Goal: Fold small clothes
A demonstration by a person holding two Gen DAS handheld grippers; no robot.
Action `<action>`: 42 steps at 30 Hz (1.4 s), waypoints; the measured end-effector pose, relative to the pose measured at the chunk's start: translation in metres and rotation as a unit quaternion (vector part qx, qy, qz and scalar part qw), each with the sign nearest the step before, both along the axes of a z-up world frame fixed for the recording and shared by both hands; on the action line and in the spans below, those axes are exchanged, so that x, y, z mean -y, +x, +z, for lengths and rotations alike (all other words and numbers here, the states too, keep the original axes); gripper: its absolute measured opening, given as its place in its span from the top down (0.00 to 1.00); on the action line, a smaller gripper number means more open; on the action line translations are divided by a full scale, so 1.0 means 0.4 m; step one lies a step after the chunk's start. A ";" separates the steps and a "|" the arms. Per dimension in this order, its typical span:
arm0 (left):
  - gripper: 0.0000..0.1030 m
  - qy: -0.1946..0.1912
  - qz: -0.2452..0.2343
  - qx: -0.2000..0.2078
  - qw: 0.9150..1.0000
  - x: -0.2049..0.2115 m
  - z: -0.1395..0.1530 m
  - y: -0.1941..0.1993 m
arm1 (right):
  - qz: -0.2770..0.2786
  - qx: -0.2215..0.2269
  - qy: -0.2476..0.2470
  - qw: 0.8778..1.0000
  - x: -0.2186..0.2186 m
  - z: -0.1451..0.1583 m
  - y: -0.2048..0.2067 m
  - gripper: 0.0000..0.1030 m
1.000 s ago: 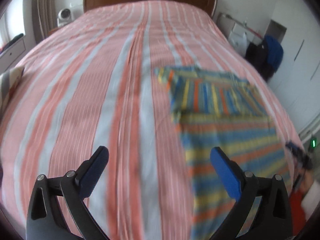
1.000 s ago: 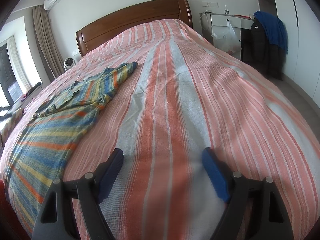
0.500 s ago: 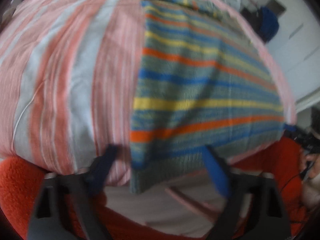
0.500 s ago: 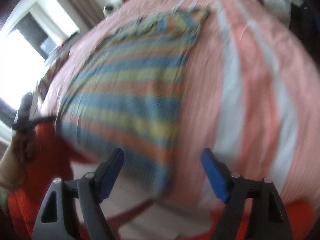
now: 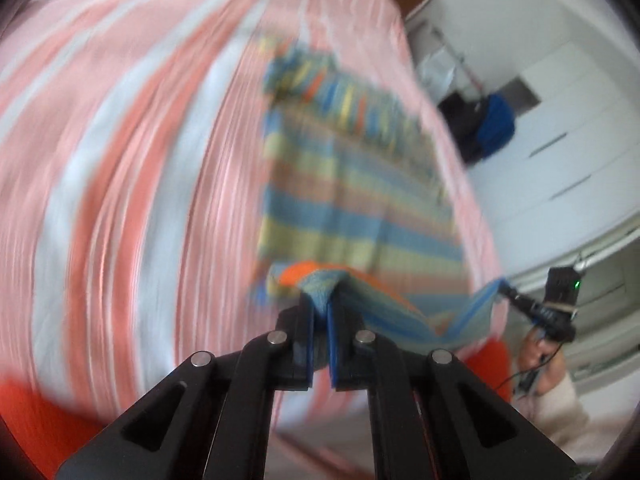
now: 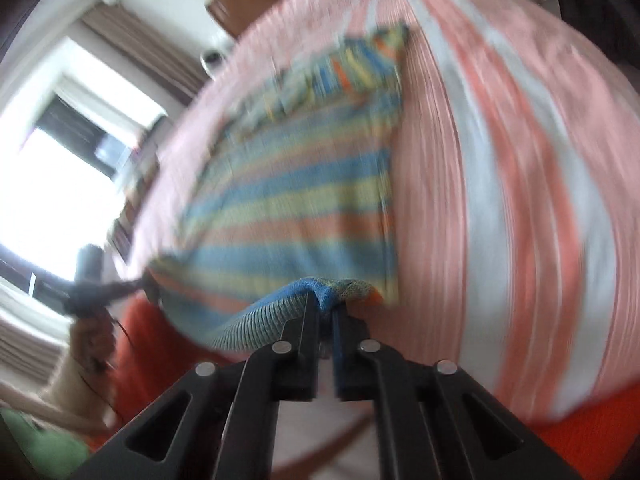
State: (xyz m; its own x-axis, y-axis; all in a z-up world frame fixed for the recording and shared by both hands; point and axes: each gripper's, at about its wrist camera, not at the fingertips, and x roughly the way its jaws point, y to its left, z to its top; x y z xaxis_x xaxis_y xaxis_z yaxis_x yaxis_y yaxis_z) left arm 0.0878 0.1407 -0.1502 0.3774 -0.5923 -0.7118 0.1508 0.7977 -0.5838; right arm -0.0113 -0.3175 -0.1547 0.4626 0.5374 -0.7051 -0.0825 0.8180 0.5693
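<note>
The striped sweater (image 5: 360, 204) lies flat on the pink striped bedspread (image 5: 140, 160), its long axis running from the near bed edge toward the far headboard, sleeves already folded across the far end. The left gripper (image 5: 319, 312) is clamped tight on the near-left hem corner and the right gripper (image 6: 326, 312) likewise on the near-right corner, the 2 corners lifted slightly with the hem slung between them. The rest of the garment stretches straight away from both jaws, so the fold likely carries the hem toward the far end, neither hand nearer.

A bed (image 5: 132, 184) under a pink-and-white striped cover; a multicoloured striped garment (image 5: 352, 208) lies on it.
</note>
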 end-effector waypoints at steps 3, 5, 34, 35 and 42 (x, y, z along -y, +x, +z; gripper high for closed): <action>0.97 0.015 0.005 0.042 0.999 0.019 0.054 0.152 | -0.017 0.049 -0.019 0.998 0.016 0.048 0.143 0.95; 0.97 0.016 0.019 0.048 0.999 0.031 0.065 0.269 | -0.027 0.067 -0.024 0.997 0.024 0.064 0.234 0.95; 0.69 0.209 -0.023 0.026 0.977 0.092 -0.115 0.285 | 0.099 -0.018 -0.112 0.989 -0.111 -0.115 0.557 0.57; 0.69 0.212 -0.014 0.021 0.977 0.080 -0.104 0.267 | 0.098 -0.029 -0.136 0.985 -0.096 -0.141 0.518 0.60; 0.09 0.275 0.063 0.122 0.951 0.075 0.046 0.114 | 0.048 0.044 -0.152 0.986 -0.038 -0.038 0.309 0.47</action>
